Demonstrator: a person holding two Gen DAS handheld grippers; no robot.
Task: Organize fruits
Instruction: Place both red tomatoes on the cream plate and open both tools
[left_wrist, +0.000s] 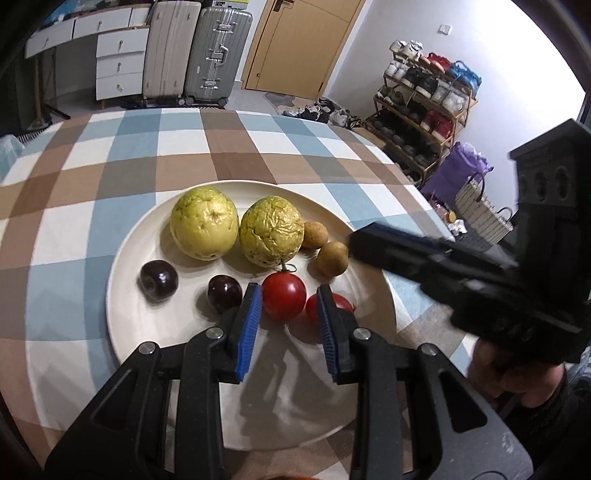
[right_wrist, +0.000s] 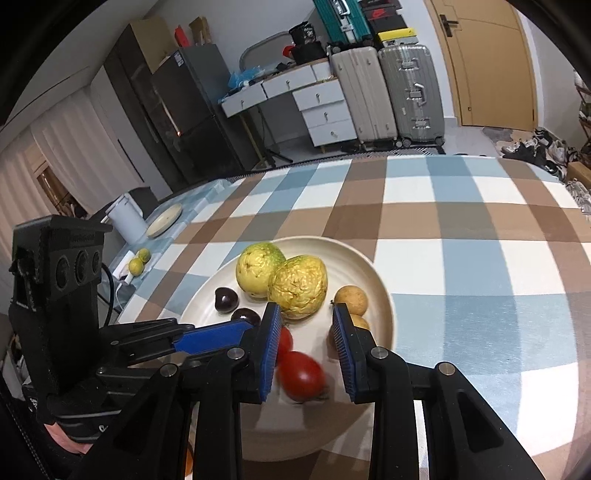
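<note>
Left gripper: fingers spread wide, gripping nothing; a round tomato sits between the tips, stem pointing far. Right gripper: fingers also spread, empty, above a second tomato, an oval lying on its side; contact is possibly absent, as blur obscures it. All fruit rests on the plate: two wrinkled yellow-green fruits, two dark plums, two small brown fruits.
</note>
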